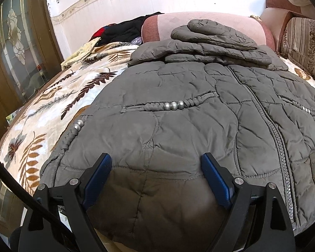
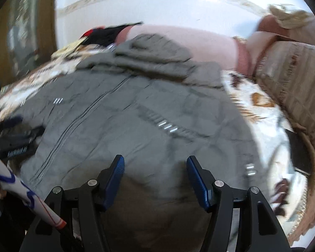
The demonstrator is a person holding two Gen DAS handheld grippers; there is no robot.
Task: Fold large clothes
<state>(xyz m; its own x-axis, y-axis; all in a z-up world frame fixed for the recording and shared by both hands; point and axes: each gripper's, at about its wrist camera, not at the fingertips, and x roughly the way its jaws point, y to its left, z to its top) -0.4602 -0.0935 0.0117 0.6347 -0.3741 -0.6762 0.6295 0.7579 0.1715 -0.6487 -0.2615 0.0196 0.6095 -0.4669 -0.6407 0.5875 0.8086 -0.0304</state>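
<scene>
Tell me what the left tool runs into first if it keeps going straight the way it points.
Most likely the grey quilted puffer jacket: the open left tool points down at its front panel below the row of silver beads, with nothing in between. Depth is hard to judge.

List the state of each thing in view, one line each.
Jacket: spread flat on the bed, front up, sleeves folded over the top.
Zipper: closed.
Left gripper: open, over the hem, holding nothing.
Right gripper: open, over the hem, holding nothing.
Blanket: spread under the jacket.
Dark clothes: heaped at the far end, unfolded.
</scene>
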